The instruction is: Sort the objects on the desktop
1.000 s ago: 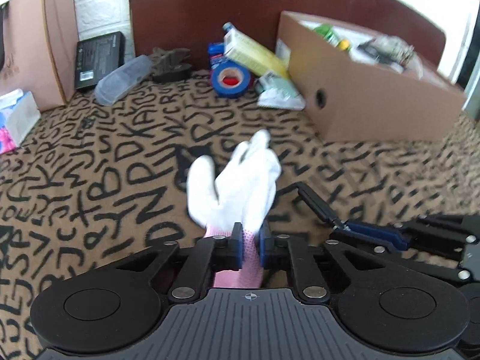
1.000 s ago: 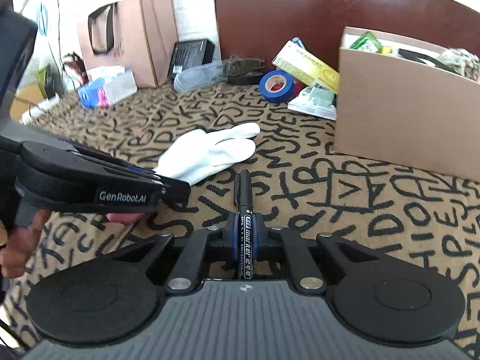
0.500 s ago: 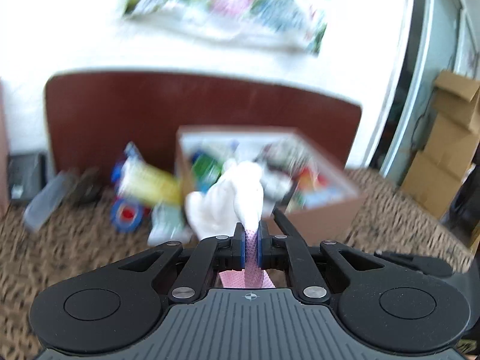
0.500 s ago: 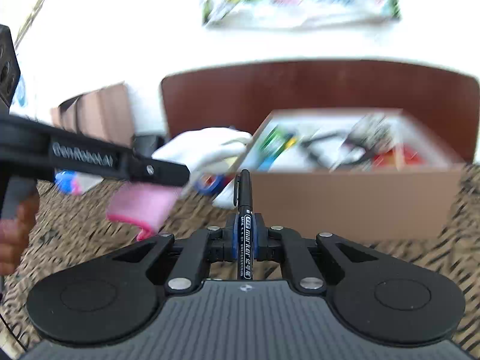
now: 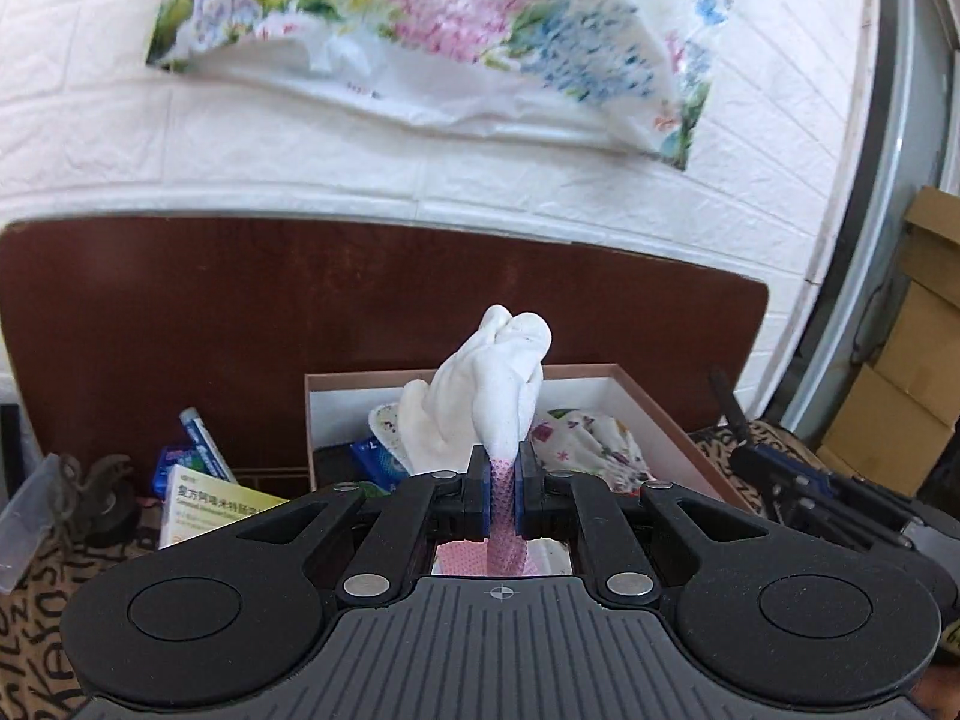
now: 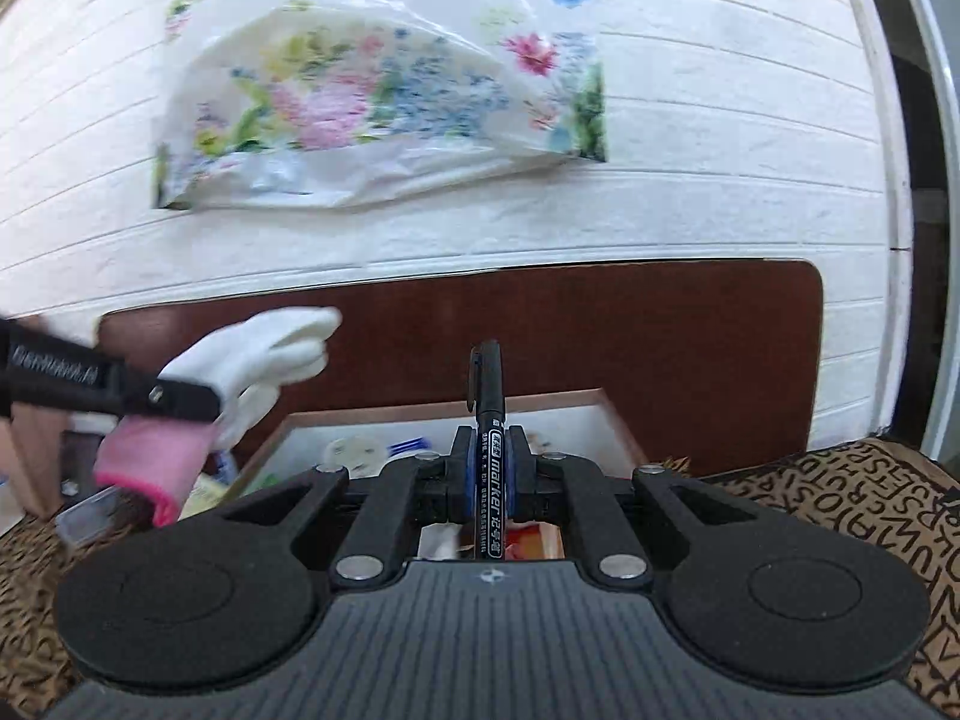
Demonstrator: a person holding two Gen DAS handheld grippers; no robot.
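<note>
Above the letter-patterned tablecloth [image 6: 852, 504], both grippers are held up in the air, facing a white brick-textured wall [image 5: 300, 150] where a flowered plastic bag [image 5: 432, 30] hangs. The left gripper [image 5: 503, 483] has its jaws clamped together on the pink cuff of a white glove [image 5: 486, 402]; the glove's white fingers stand up and forward past the fingertips, bunched together, while the cuff runs back between the blue pads. In the right wrist view the same glove [image 6: 258, 354] shows at the left, its pink cuff drooping below the black finger of the left gripper [image 6: 180, 399].

The right gripper [image 6: 489, 468] is closed on a black marker [image 6: 489, 420], which points straight ahead along the fingers, its cap and clip at the far end and its printed barrel running back between the pads.

Just below and beyond both grippers sits an open cardboard box [image 5: 636, 402], already holding a printed cloth and some packets. It stands against a dark brown board [image 5: 180, 312] leaning on the wall. Left of the box, on the table, lie a yellow-green carton [image 5: 204, 504], a blue tube [image 5: 201, 435] and a clear plastic case [image 5: 24, 522]. At the far right of the left wrist view, stacked cardboard cartons [image 5: 906, 372] stand by a door frame.
</note>
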